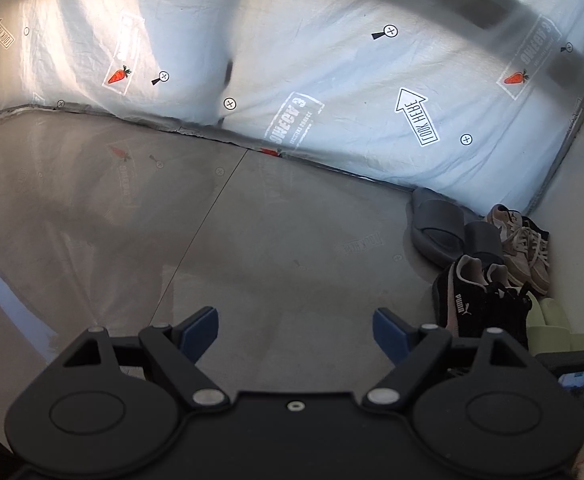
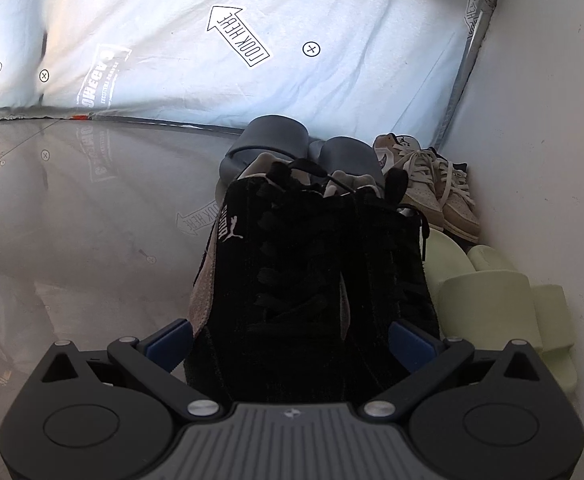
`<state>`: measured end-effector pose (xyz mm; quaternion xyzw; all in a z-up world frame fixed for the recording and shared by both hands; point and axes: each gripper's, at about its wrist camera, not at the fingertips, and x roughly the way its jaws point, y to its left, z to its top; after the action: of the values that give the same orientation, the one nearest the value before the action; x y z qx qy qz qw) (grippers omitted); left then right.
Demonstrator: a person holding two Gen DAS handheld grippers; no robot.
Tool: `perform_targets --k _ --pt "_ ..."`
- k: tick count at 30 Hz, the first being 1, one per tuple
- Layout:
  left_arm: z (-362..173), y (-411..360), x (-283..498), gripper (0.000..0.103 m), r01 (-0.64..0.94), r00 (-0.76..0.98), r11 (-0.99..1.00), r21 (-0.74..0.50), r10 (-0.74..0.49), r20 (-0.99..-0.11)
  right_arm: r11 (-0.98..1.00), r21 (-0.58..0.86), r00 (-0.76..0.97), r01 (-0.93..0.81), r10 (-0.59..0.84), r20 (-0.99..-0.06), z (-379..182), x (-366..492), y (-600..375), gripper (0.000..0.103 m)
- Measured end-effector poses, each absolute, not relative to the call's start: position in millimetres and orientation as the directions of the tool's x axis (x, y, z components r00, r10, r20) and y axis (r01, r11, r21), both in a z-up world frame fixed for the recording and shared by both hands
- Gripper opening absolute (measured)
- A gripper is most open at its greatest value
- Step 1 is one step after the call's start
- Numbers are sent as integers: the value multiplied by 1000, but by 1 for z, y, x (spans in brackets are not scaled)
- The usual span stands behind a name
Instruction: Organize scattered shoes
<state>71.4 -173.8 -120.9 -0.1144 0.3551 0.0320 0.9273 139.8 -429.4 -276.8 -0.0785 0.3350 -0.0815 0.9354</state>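
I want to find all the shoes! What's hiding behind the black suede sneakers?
Behind the black suede sneakers sit two dark grey rubber slides, with beige lace-up sneakers by the white wall. The black pair covers the slides' near ends, so those parts stay hidden.

A glossy grey tiled floor (image 1: pixel 211 248) carries the shoes, all gathered in the corner where a white wall meets a printed sheet. Two grey slides (image 1: pixel 440 232) lie nearest the sheet, beige lace-up sneakers (image 1: pixel 528 248) just beside them against the wall. Black Puma sneakers (image 2: pixel 304 264) stand side by side, with pale green slides (image 2: pixel 492 304) touching them.
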Motion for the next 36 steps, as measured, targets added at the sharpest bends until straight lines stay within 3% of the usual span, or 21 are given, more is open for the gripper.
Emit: perform_targets --k 11,23,32,36 --pt "-109 -158 60 85 -65 779 992 -107 -17 -627 988 -53 782 147 -149 -606 -227 106 -444 103" --pt "-69 -93 35 87 41 812 998 -56 -66 -580 989 23 886 148 -122 -447 -126 32 -371 103" --pt "-46 -43 4 87 21 790 995 -101 -79 -608 988 154 858 13 68 -508 -80 -19 -297 103" --pt "-40 -31 -11 87 13 786 997 -73 -55 -616 991 134 855 -32 96 -510 -69 -44 -264 103"
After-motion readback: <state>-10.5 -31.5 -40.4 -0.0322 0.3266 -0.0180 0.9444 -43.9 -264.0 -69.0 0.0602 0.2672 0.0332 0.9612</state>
